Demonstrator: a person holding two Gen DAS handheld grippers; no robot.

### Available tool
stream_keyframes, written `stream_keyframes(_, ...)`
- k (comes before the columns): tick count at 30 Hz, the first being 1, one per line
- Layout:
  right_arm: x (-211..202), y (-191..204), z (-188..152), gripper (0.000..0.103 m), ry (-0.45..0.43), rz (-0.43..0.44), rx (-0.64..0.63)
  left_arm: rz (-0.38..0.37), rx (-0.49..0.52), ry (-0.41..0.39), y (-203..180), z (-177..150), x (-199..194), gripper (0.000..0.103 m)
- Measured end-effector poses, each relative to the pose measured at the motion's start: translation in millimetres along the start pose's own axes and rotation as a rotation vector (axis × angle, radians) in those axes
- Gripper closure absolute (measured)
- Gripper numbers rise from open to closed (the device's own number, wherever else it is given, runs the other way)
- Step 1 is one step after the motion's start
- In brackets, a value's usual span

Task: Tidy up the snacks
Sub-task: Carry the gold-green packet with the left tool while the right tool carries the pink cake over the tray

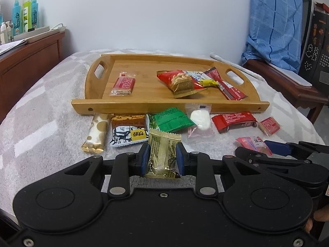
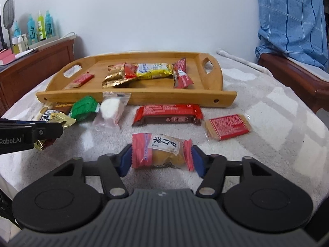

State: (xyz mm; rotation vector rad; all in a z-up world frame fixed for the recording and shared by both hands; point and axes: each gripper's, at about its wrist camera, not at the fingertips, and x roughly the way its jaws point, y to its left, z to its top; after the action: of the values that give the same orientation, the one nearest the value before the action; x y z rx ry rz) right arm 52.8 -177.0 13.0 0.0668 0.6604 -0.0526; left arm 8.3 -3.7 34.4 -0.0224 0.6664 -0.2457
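I see a pale grey patterned blanket (image 1: pixel 41 123) filling most of both views. On it, across the middle of the left wrist frame, sits the bamboo serving tray (image 1: pixel 168 105) with cut-out handles. It carries a small red wafer pack (image 1: pixel 123 83) at left and, right of centre, a red nut bag (image 1: pixel 181 81) overlapping a yellow packet (image 2: pixel 154 71) and a red stick sachet (image 1: pixel 226 84). Just in front of the tray's near rail lies a loose row: a gold-dotted bar (image 1: pixel 96 132), a black-and-white peanut pack (image 1: pixel 128 130), a green pouch (image 1: pixel 171 119), a clear bag with a white sweet (image 1: pixel 200 121), a long red chocolate bar (image 2: pixel 167 114) and a red square biscuit (image 2: pixel 228 126). At bottom centre, my left gripper (image 1: pixel 162 159) pinches a gold foil snack (image 1: pixel 162 154) between its blue pads. In the right wrist view, my right gripper (image 2: pixel 162 158) brackets a pink-wrapped pastry (image 2: pixel 162 150); both pads (image 2: pixel 125 159) meet its crimped ends, gripping it on the blanket.
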Motion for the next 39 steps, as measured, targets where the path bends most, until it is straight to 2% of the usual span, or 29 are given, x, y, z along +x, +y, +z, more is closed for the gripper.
stream_keyframes(4, -4.9, -1.6, 3.5, 0.053, 0.001, 0.003, 0.017, 0.000, -0.003, -0.007, -0.2, 5.8, -3.8, 0.078)
stream_keyframes(13, -16.5, -7.1, 18.7, 0.054, -0.037, 0.012, 0.058, -0.009, -0.041, -0.041, 5.2, 26.1, -13.0, 0.078)
stream_keyframes(22, -12.1, -20.7, 67.5, 0.054, -0.103, 0.005, 0.081, 0.013, -0.071, -0.052, 17.5, 71.9, 2.0, 0.078)
stream_keyframes(30, 31.3, -41.2, 130.6, 0.053, -0.116, 0.027, 0.093, -0.007, -0.123, -0.074, 41.8, 130.5, 39.2, 0.078)
stream_keyframes(35, 78.9, -57.6, 169.1, 0.053, -0.050, 0.053, 0.099, -0.011, -0.147, -0.042, 58.4, 160.3, 77.3, 0.078)
stream_keyframes(39, 120.2, -67.0, 189.0, 0.053, 0.011, 0.060, 0.116, 0.014, -0.145, -0.018, 66.2, 176.8, 112.0, 0.078)
